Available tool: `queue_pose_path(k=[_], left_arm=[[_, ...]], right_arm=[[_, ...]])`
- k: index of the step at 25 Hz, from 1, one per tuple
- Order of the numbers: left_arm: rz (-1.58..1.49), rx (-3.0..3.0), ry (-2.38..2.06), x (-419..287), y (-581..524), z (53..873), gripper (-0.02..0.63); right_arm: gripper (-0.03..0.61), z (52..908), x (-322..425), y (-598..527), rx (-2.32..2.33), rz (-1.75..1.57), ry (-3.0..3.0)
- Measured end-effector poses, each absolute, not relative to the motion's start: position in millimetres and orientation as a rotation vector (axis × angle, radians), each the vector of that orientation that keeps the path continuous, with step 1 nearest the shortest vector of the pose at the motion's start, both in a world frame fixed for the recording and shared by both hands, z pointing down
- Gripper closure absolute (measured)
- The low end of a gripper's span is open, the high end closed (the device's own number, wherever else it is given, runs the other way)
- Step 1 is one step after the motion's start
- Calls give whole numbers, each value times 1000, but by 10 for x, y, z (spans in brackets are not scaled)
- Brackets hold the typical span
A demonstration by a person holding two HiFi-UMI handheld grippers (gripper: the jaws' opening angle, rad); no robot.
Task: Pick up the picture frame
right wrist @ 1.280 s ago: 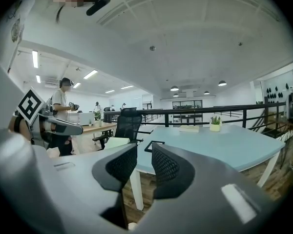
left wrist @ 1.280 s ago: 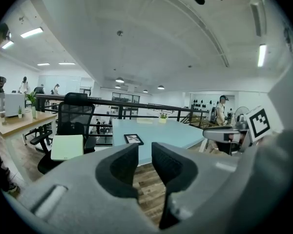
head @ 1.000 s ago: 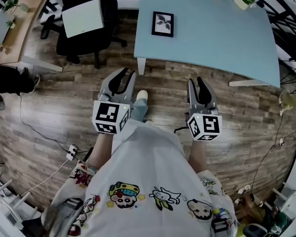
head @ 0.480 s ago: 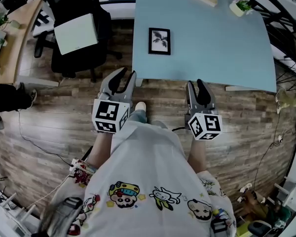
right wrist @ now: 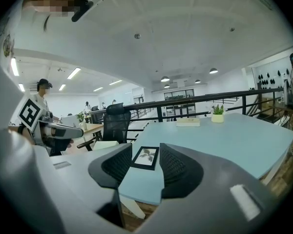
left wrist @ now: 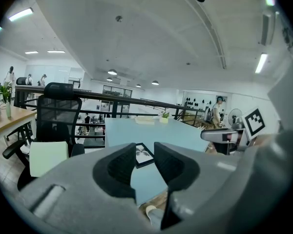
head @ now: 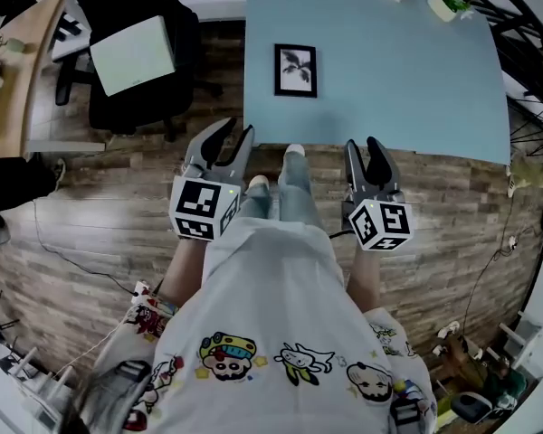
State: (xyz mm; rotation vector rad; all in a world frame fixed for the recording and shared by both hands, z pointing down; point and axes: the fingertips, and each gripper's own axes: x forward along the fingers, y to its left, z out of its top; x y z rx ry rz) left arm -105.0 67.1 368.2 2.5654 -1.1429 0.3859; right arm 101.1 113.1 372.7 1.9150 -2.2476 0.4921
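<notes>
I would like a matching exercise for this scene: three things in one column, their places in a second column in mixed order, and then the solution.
1 picture frame
2 potted plant
3 office chair

A on the floor, left of the table in the head view
B at the table's far right corner
C flat on the table, near its left side

Pairs: 1-C, 2-B, 3-A

One sees a white shirt [head: 281, 287] with colourful cartoon figures [head: 226, 355] on it. Below are blue jeans [head: 296, 197] and pale shoes [head: 294, 151].
</notes>
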Motion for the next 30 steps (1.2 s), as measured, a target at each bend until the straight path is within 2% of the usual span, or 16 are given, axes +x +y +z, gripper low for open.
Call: queue_pose_path(k=[20,30], left_arm=[[351,2517,-1314,-286,-774,3528,494],[345,2471,-1360,-117,-998,3550,494]], right_arm=[[403,3684,1520,-491,1694,485,-2434],[403,3733,1630,-777,1609,533,-2479]])
